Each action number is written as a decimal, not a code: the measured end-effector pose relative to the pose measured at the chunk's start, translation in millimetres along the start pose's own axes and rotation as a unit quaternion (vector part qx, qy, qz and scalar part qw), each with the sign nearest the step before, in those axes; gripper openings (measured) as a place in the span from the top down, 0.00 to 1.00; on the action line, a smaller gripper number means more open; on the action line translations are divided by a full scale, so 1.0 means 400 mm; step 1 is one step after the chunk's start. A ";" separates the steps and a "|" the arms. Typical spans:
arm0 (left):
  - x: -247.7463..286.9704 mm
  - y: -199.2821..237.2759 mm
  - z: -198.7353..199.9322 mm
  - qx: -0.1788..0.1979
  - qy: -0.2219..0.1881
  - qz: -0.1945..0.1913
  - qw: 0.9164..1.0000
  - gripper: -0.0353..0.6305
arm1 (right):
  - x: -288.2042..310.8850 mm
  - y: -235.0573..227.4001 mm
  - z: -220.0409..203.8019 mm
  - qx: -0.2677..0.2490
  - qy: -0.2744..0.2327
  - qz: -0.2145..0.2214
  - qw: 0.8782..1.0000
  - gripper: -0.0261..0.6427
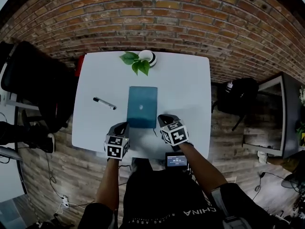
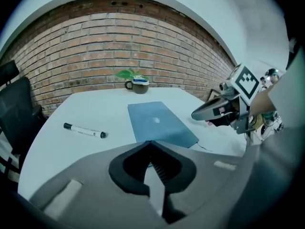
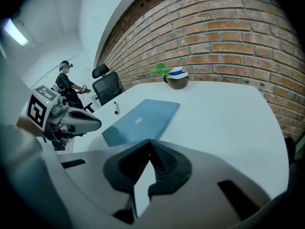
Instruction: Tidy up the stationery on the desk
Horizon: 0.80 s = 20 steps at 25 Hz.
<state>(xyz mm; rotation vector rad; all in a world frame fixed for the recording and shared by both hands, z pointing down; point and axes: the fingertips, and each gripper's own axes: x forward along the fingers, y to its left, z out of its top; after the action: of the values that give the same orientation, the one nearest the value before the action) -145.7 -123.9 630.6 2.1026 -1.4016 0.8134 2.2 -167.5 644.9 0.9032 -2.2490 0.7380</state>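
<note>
At the near edge of the white desk (image 1: 186, 80), the left gripper (image 1: 123, 124) and right gripper (image 1: 164, 118) are hovering clenched and empty either side of the blue notebook (image 1: 142, 106), while the marker (image 1: 104, 103) is lying slantwise farther left, nearer the left gripper.

A leafy plant (image 1: 136, 62) in a mug (image 1: 148, 57) — black office chair (image 1: 28, 80) at left, brick wall (image 1: 167, 13) behind.

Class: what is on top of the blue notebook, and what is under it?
Nothing rests on the blue notebook; its cover is bare. It lies flat on the white table; anything beneath is hidden.
</note>
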 end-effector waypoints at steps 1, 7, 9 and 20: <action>0.008 0.008 0.005 0.003 0.002 -0.003 1.000 0.93 | 0.008 0.002 -0.002 0.005 0.002 -0.004 1.000 0.94; 0.078 0.035 0.024 0.045 0.033 -0.032 0.998 0.93 | 0.064 -0.002 0.005 0.067 0.011 -0.035 0.997 0.77; 0.096 0.041 0.021 0.053 0.042 -0.037 0.997 0.93 | 0.079 0.000 0.004 0.081 0.012 -0.048 0.996 0.74; 0.118 0.046 0.009 0.068 0.050 -0.066 0.994 0.93 | 0.101 0.012 0.003 0.121 0.003 -0.076 0.990 0.74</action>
<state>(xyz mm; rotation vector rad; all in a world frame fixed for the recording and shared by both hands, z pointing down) -148.0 -163.2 662.4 2.1969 -1.1725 0.9706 -25.6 -182.0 670.9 1.1702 -2.0878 0.9549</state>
